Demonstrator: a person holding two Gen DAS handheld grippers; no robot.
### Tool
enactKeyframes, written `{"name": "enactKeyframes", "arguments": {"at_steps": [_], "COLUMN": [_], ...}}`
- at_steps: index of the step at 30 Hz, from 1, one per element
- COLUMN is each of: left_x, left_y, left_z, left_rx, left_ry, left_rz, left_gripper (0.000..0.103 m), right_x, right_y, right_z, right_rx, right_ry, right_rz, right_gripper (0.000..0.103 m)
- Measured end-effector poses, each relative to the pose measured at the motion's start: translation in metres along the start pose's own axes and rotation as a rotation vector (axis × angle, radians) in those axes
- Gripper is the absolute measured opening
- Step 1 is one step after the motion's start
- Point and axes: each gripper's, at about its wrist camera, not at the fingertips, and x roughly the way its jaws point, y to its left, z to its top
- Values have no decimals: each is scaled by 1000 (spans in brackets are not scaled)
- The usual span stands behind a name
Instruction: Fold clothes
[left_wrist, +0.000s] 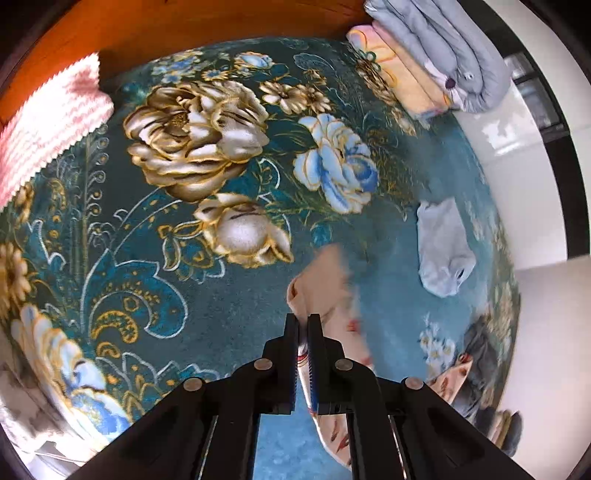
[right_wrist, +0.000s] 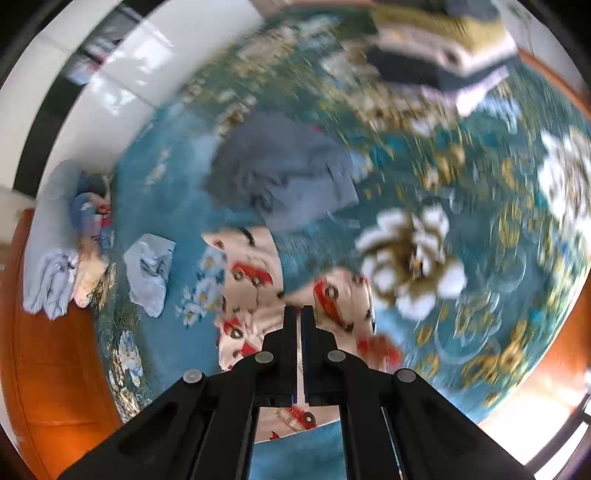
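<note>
A cream garment printed with red cars (right_wrist: 255, 277) is lifted off the teal floral blanket (right_wrist: 480, 295). My right gripper (right_wrist: 299, 314) is shut on a fold of it, and cloth hangs on both sides of the fingers. In the left wrist view the same cream garment (left_wrist: 325, 288) hangs from my left gripper (left_wrist: 303, 321), which is shut on its edge; the cloth runs between the pads and down below them. Both grippers point steeply down over the blanket (left_wrist: 147, 258).
A folded light-blue piece (left_wrist: 443, 247) lies right of the left gripper. A grey-blue garment (right_wrist: 280, 177) lies crumpled beyond the right gripper. Folded grey and yellow bedding (left_wrist: 424, 55) is stacked far right, a pink-white knit (left_wrist: 48, 122) at left. An orange wooden frame (right_wrist: 48, 350) borders the blanket.
</note>
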Motion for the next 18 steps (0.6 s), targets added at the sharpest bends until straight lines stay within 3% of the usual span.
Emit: {"name": "enactKeyframes", "arguments": {"at_steps": [2, 7, 8, 10, 11, 15, 18], "left_x": [-13, 20, 22, 25, 25, 30, 32], "left_y": [21, 55, 56, 59, 58, 60, 59], "left_z": [-20, -30, -29, -28, -27, -28, -32], "left_rx": [8, -63, -61, -54, -50, -41, -51], "left_ry": [15, 74, 76, 79, 76, 73, 76], "left_rz": [32, 100, 104, 111, 113, 125, 129], "left_gripper": [5, 5, 5, 5, 5, 5, 5], "right_x": [6, 52, 63, 75, 77, 78, 89], "right_y": [-12, -62, -74, -96, -105, -127, -130], "right_z": [-6, -49, -59, -74, -80, -100, -108], "right_rx": [22, 127, 161, 229, 263, 375, 422], "right_ry": [24, 94, 108, 121, 118, 108, 130], "right_rz": [15, -44, -58, -68, -61, 20, 65], "right_gripper": [2, 4, 7, 35, 40, 52, 52]}}
